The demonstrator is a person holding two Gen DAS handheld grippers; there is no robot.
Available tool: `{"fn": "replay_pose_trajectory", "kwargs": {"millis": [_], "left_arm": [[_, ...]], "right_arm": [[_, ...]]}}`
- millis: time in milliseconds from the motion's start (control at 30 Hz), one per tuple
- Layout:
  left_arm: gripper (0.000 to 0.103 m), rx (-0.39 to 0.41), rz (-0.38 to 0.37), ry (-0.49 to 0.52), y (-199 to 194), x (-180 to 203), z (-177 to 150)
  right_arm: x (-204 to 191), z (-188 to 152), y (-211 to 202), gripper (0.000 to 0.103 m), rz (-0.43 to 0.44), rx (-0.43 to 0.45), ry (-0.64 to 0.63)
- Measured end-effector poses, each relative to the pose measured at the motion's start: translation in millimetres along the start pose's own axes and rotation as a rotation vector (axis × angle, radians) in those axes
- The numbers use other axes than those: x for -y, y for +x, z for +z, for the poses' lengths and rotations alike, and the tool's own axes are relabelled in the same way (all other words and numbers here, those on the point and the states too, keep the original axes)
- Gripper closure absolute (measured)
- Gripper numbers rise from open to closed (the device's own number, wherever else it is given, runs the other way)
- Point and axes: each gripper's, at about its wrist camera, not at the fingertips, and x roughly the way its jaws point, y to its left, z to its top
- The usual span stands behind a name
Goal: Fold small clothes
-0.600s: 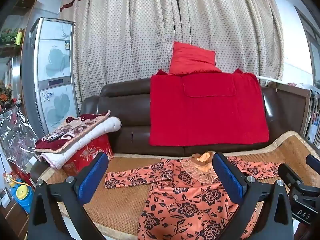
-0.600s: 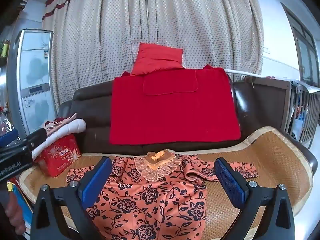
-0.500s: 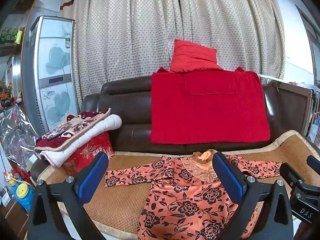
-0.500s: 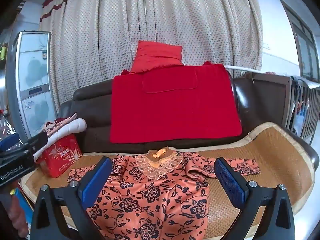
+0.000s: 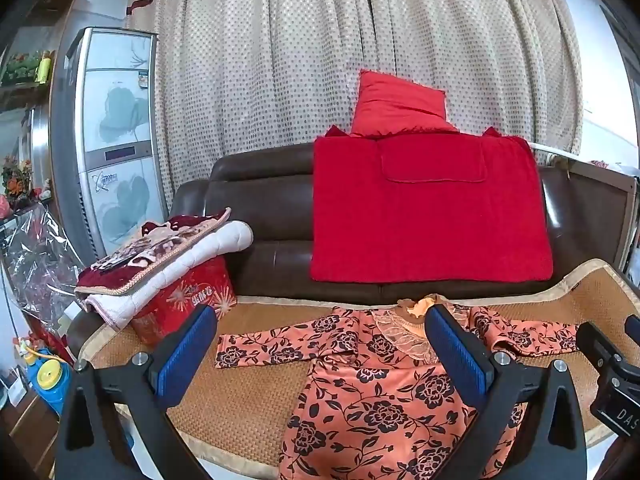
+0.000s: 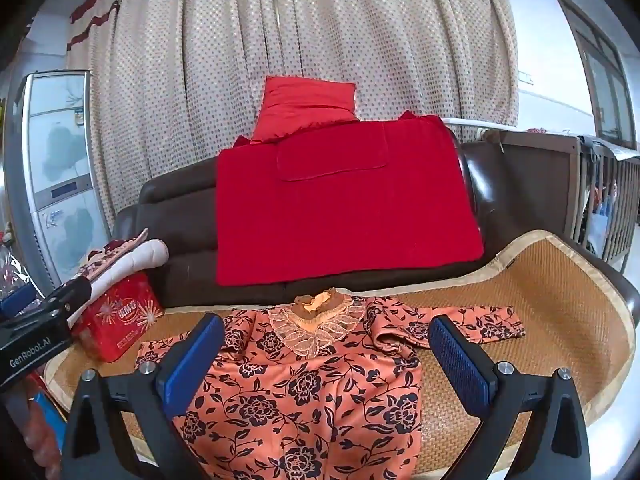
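Against the pictures of half a second ago almost nothing differs: both views have only drifted a little, and the clothing lies as it did. From left to right the left wrist view shows one tall cabinet [image 5: 116, 152], one stack of two folded blankets [image 5: 168, 252] resting on one red tin box [image 5: 188, 300], one brown sofa [image 5: 256, 216] in front of one dotted curtain [image 5: 280, 60], one red cloth [image 5: 428, 212] draped over the sofa back with one red pillow [image 5: 396, 104] above it. On the woven mat [image 5: 248, 404] covering the seat lies one orange flowered top [image 5: 372, 392], spread flat, collar toward the sofa back, its two sleeves stretched out to either side. The left gripper [image 5: 320, 348] hovers over the top's left half with its two fingers spread wide, nothing between the blue pads. The right gripper [image 6: 324, 354] hangs above the top's chest, its two fingers likewise spread wide and empty.
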Motion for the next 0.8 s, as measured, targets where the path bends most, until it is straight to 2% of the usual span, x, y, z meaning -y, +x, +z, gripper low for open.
{"fn": "replay_pose_trajectory", "kwargs": {"millis": [800], "left_arm": [[0.000, -0.009, 0.013, -0.007, 7, 0, -3]], "right_arm": [[4, -4, 13, 0.000, 0.005, -0.031, 0.024]]}}
